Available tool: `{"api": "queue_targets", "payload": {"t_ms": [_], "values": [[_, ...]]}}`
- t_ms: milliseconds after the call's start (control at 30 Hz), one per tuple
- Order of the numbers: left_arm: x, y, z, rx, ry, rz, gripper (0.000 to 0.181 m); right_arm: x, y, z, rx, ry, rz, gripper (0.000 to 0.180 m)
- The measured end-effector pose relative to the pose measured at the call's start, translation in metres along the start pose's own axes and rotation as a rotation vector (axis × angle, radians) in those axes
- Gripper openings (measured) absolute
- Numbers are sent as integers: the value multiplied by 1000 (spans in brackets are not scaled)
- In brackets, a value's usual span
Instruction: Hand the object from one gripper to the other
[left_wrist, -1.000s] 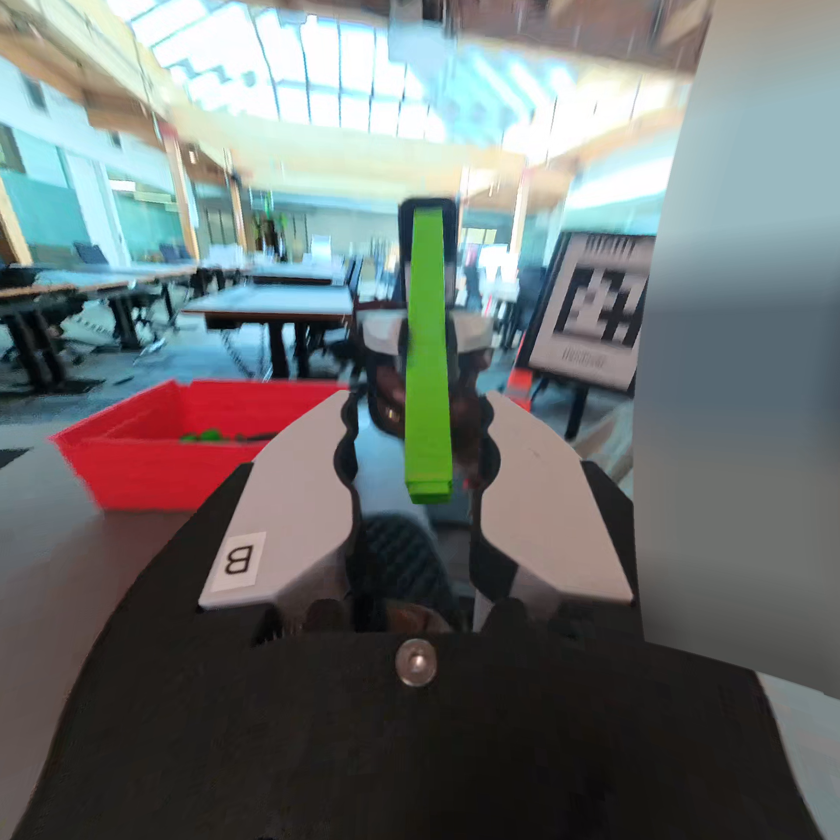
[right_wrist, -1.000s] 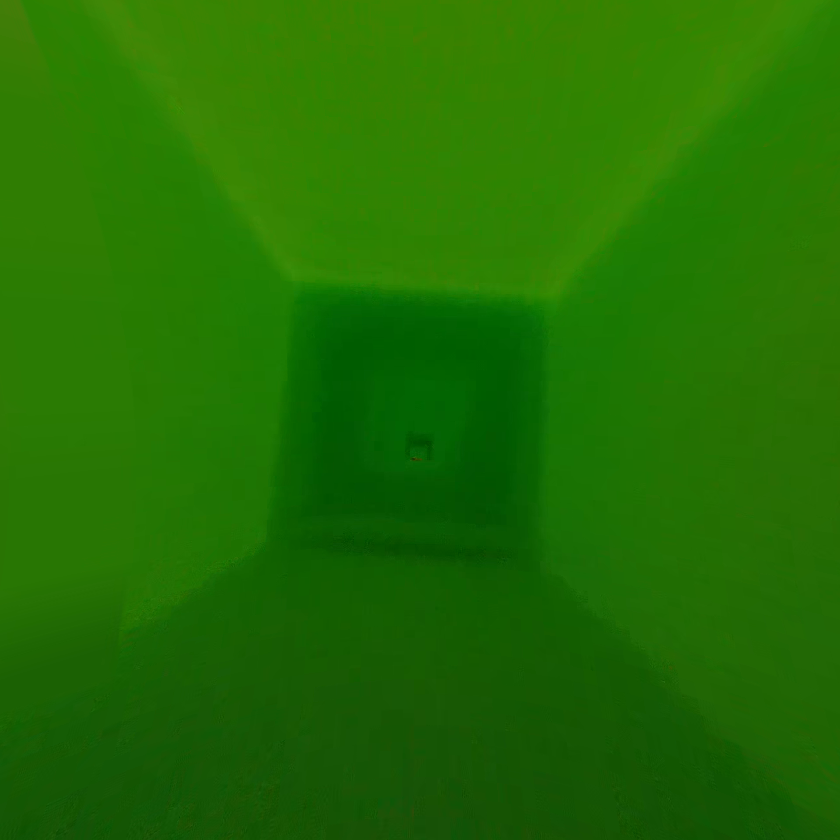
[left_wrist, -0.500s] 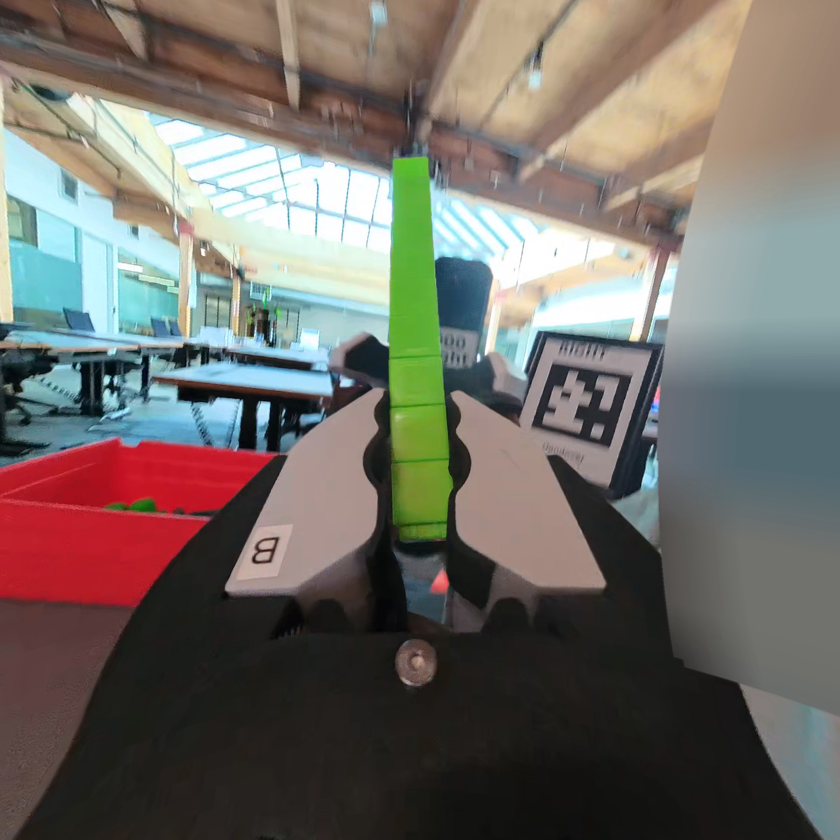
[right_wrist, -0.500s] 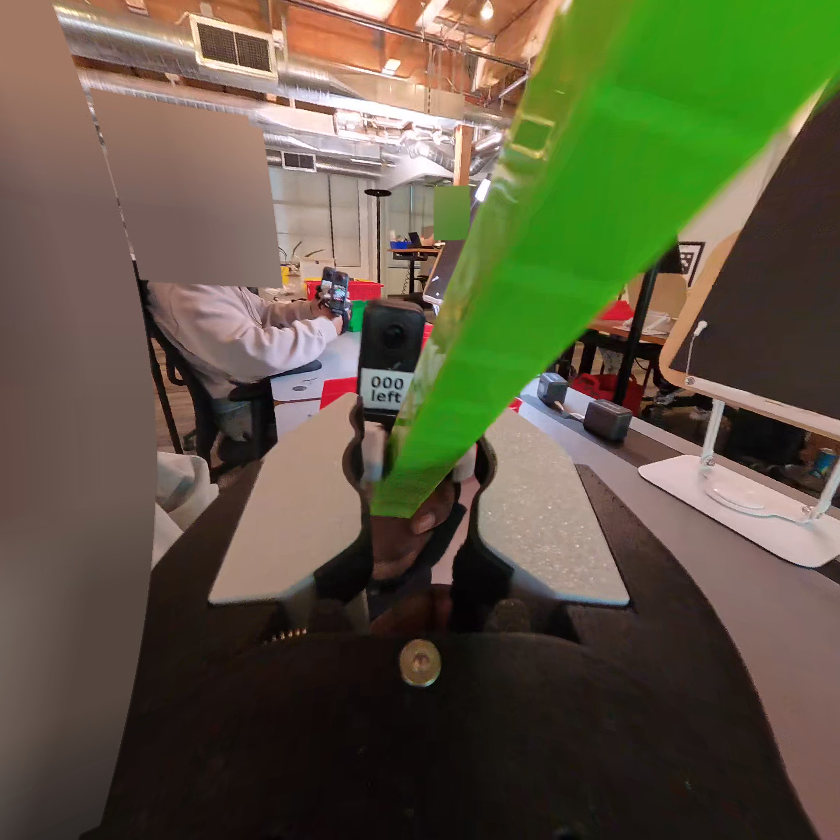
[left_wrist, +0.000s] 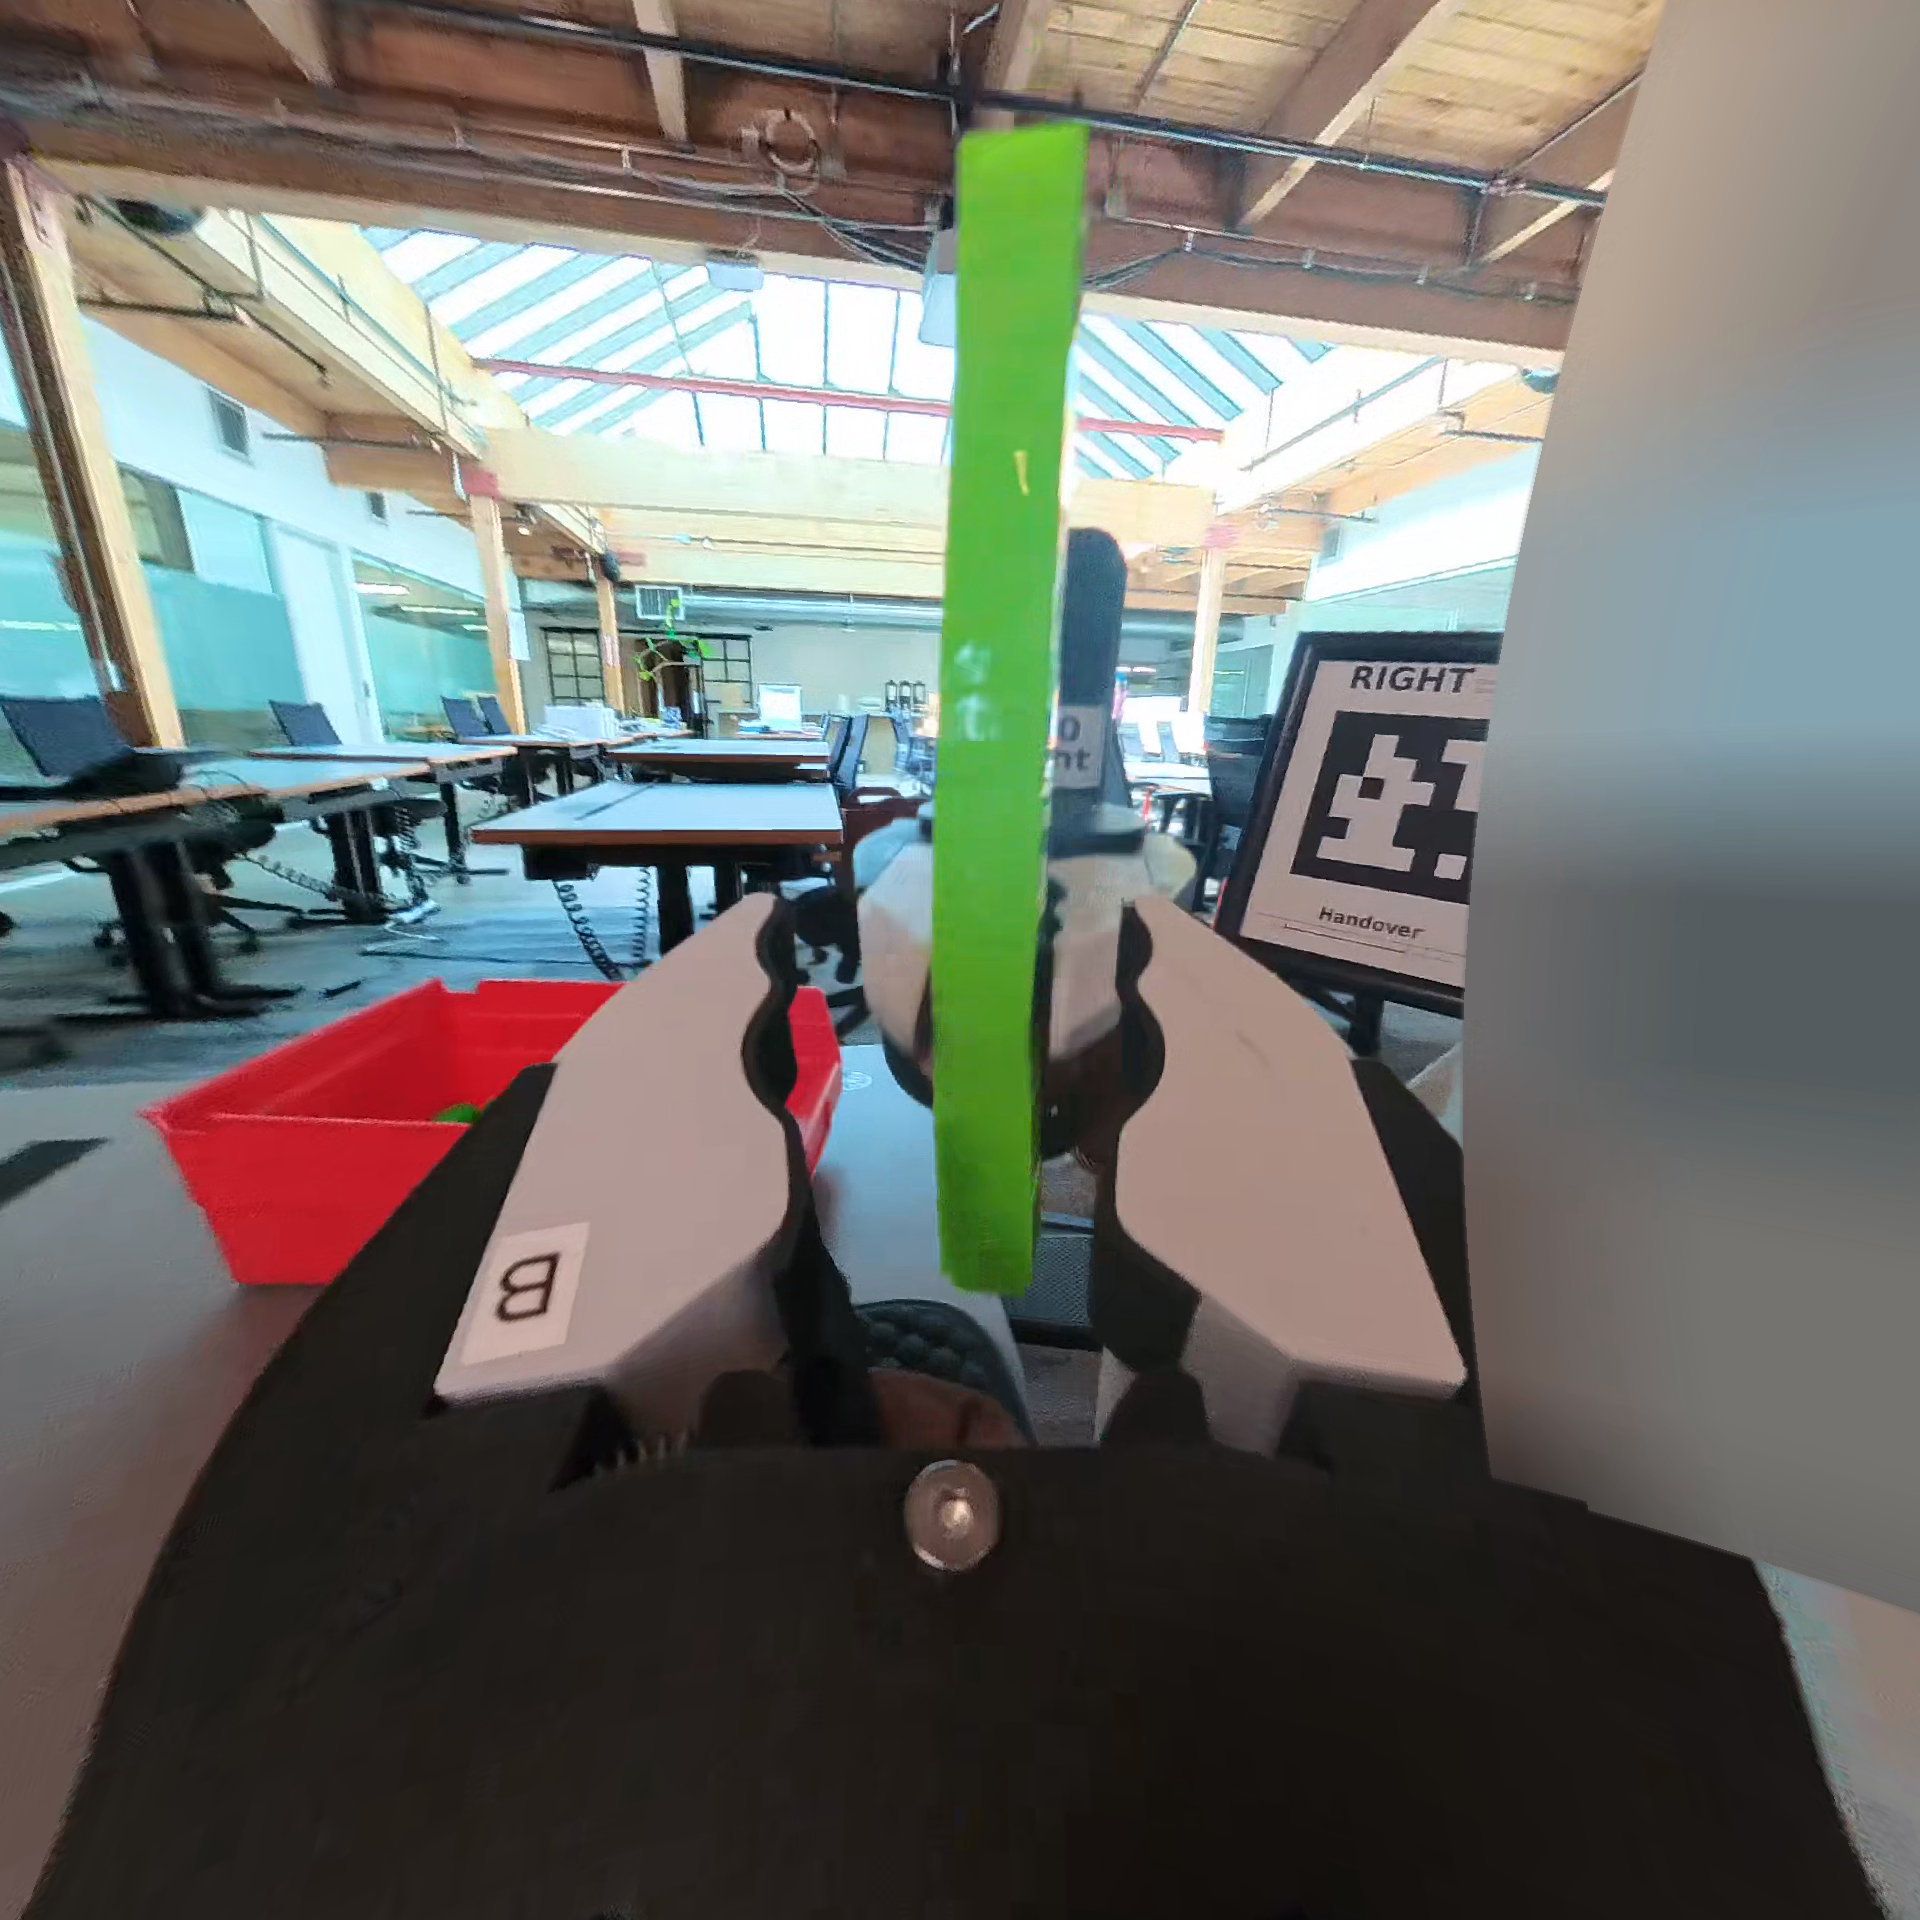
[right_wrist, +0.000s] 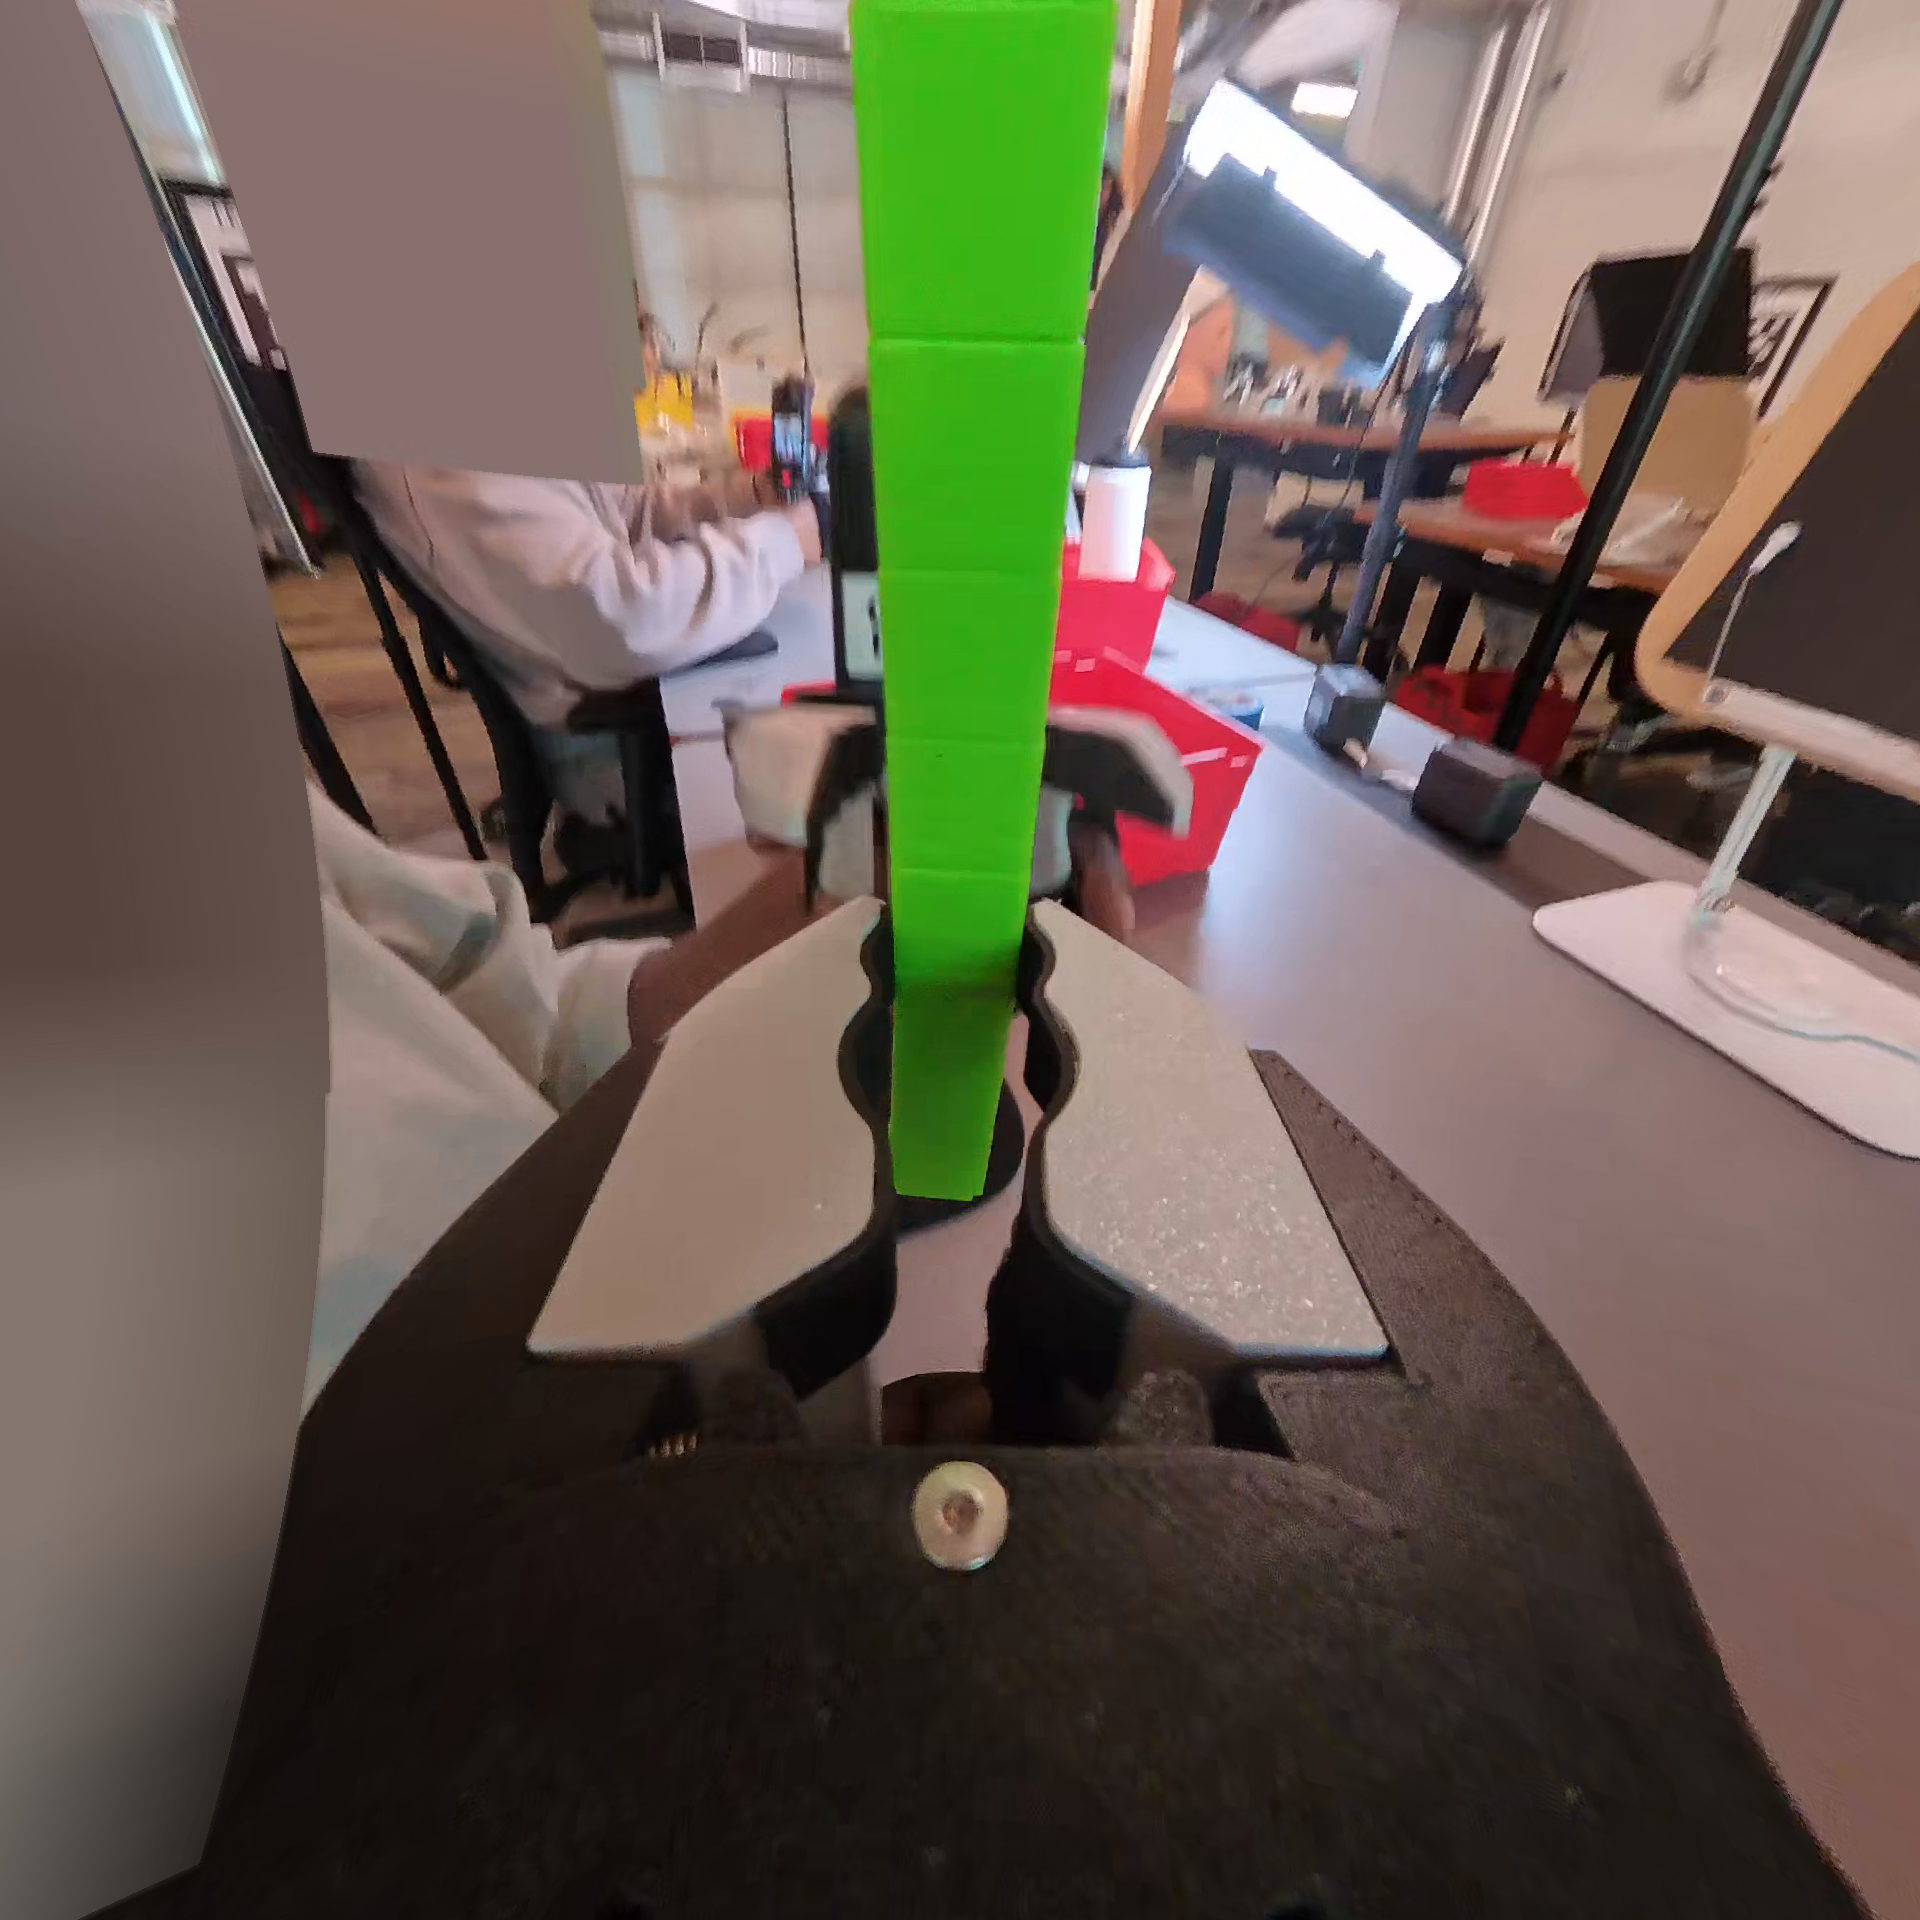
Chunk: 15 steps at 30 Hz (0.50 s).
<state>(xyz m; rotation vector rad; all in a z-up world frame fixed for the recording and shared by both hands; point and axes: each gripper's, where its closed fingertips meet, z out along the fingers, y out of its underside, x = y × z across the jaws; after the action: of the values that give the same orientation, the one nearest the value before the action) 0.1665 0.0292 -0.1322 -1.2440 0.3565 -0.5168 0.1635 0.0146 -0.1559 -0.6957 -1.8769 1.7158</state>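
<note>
A long green bar of joined blocks stands upright in the air. My right gripper is shut on the lower part of the green bar, which rises out of the top of the right wrist view. My left gripper is open, its fingers either side of the bar without touching it. The right gripper shows just behind the bar in the left wrist view. The open left gripper shows beyond the bar in the right wrist view.
A red bin with something green inside sits on the grey table; the red bin is behind the grippers. A marker board stands at right. A white stand, small dark boxes and a seated person are nearby.
Half a second ago my left gripper was shut on the bar and the right was open. Now the right is shut on it and the left has opened.
</note>
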Motion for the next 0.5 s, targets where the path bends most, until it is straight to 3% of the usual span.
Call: {"api": "queue_targets", "payload": {"t_ms": [133, 167, 200, 267, 400, 500], "values": [[10, 0, 0, -57, -5, 56, 55, -9, 24, 16, -127, -64, 10, 22], [10, 2, 1, -70, -12, 61, 50, -12, 28, 19, -147, -80, 6, 22], [10, 3, 1, -78, -11, 62, 32, -14, 31, 21, -162, -89, 3, 22], [11, 1, 1, -69, 7, 26, 23, -13, 31, 23, -152, -84, 4, 22], [2, -24, -5, 98, -58, -19, 23, -5, 12, 19, -3, -72, -4, 22], [-7, -49, -21, 250, -102, -61, 23, -1, 19, 19, -36, -59, -55, 27]]}}
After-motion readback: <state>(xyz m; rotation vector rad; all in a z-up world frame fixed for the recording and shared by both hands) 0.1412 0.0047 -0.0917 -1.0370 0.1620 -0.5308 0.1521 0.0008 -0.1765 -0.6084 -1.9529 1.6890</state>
